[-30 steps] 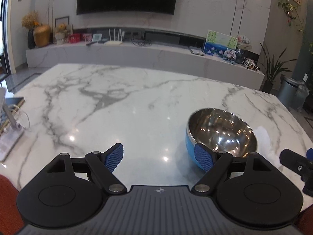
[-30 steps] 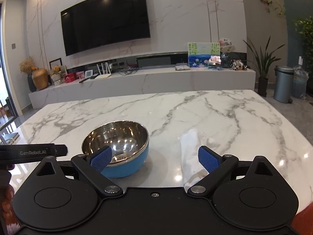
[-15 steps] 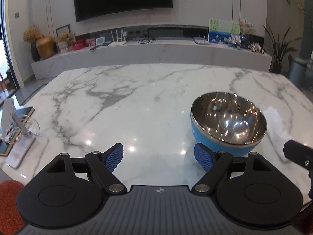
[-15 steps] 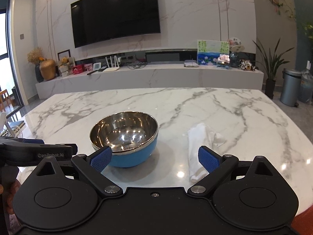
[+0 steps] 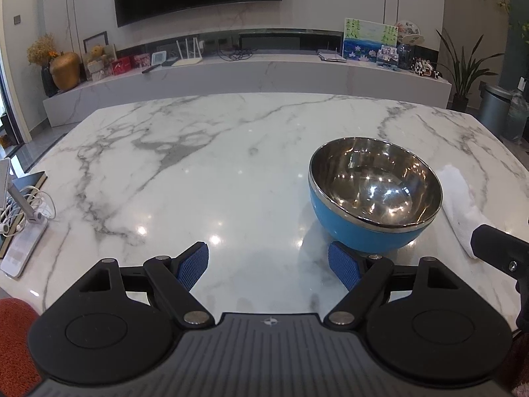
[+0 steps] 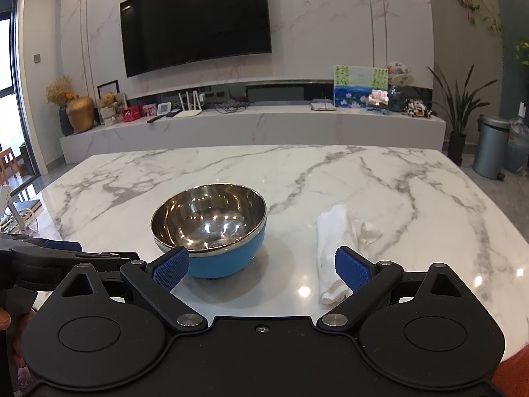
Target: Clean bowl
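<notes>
A bowl [image 5: 375, 195] with a blue outside and shiny steel inside stands upright on the white marble table [image 5: 215, 172]; it also shows in the right wrist view [image 6: 210, 228]. A crumpled white cloth [image 6: 337, 244] lies just right of the bowl, also seen in the left wrist view [image 5: 461, 201]. My left gripper [image 5: 268, 266] is open and empty, near the table's front edge, with the bowl ahead to its right. My right gripper [image 6: 262, 269] is open and empty, between bowl and cloth, short of both.
A phone stand with white cables [image 5: 23, 211] sits at the table's left edge. Beyond the table is a low marble TV bench [image 6: 251, 125] with ornaments. A bin [image 6: 491, 147] and a plant [image 6: 459, 106] stand at the far right.
Both grippers have pulled back and risen a little. The bowl and the cloth now sit farther ahead in both views. Both grippers stay open.
</notes>
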The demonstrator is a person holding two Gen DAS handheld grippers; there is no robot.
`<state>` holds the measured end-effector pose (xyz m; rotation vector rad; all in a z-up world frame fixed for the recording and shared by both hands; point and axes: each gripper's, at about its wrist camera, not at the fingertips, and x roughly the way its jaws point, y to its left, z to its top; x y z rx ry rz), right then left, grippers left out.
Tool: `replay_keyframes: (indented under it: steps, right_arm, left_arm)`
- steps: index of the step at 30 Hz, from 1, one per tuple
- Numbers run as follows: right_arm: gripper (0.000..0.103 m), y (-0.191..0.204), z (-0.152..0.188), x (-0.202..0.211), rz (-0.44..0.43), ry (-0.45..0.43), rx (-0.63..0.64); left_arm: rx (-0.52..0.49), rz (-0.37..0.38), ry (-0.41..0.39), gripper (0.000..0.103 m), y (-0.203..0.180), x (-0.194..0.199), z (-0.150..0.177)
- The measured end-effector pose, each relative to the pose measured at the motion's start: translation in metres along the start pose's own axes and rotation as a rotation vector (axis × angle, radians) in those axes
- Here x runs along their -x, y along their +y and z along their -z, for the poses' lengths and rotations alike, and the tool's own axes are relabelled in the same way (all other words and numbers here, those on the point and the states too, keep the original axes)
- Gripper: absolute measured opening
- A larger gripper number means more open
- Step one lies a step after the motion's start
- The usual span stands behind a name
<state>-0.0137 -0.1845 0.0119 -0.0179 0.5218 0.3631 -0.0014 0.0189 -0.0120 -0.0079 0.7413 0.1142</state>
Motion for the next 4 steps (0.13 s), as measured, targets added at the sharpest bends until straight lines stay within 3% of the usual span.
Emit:
replay_keyframes:
  steps: [4]
  right_arm:
    - [0.094,0.0002,0.0014,-0.0017,0.003,0.011,-0.001]
  left_arm:
    - [0.007,0.003,0.009,0.079,0.0019,-0.0021,0.0006]
